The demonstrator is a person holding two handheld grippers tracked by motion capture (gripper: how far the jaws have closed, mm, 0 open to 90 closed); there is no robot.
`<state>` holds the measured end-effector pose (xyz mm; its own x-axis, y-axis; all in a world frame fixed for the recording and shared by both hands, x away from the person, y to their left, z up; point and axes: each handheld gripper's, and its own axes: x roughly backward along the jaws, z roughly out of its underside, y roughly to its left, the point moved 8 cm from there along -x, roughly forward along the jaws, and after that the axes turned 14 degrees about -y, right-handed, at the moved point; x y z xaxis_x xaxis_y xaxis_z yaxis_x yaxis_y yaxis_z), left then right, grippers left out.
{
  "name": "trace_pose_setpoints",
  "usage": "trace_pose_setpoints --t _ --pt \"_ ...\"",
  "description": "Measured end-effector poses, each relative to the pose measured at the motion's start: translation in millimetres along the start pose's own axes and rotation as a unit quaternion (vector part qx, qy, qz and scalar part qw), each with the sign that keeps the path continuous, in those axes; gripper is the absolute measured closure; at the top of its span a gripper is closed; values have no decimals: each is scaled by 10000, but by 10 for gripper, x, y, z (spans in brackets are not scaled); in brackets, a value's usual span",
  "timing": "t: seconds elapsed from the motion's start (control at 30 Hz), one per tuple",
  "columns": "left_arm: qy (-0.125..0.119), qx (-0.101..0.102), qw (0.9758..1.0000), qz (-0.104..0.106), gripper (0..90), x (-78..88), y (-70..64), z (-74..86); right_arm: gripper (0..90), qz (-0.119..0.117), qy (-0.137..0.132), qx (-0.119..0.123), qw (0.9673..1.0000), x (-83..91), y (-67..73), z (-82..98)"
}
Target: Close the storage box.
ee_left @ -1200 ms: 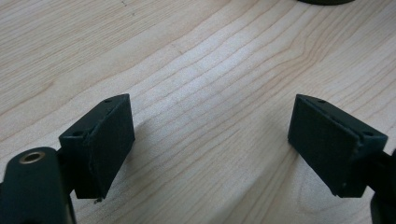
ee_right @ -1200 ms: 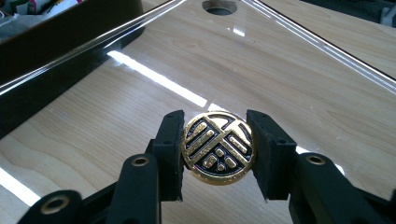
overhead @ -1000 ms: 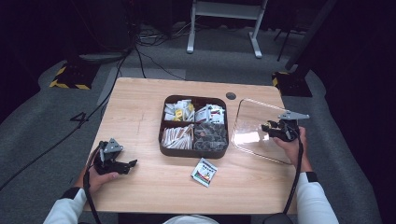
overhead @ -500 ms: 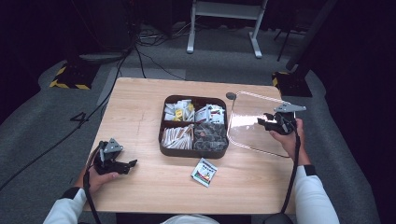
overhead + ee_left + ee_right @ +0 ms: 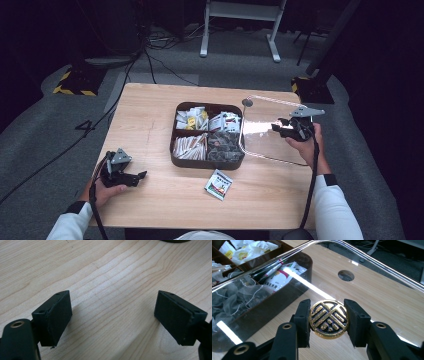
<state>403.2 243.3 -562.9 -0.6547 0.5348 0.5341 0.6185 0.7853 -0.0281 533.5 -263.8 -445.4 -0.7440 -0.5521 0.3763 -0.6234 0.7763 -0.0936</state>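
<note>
While the right gripper [image 5: 281,126] holds one clear lid [image 5: 270,131] tilted beside the four-compartment box [image 5: 207,136], its fingers [image 5: 303,319] clamp the lid's gold knob [image 5: 329,319]. Low on the wooden desk [image 5: 150,120], the left gripper [image 5: 139,177] rests with fingers [image 5: 53,315] wide apart, empty. One sachet [image 5: 218,184] lies near the box; grey carpet surrounds.

Grey carpet floor [image 5: 60,135], white metal stand [image 5: 240,20]
</note>
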Motion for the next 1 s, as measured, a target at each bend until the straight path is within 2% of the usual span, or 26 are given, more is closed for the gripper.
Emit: trace_pose_setpoints --t 0.37,1.0 --pt "-2 -1 10000 7 149 -1 1 0 594 -113 -6 115 9999 -115 168 -146" --pt "-1 -4 10000 4 149 -1 1 0 594 -413 45 153 9990 -458 552 -348"
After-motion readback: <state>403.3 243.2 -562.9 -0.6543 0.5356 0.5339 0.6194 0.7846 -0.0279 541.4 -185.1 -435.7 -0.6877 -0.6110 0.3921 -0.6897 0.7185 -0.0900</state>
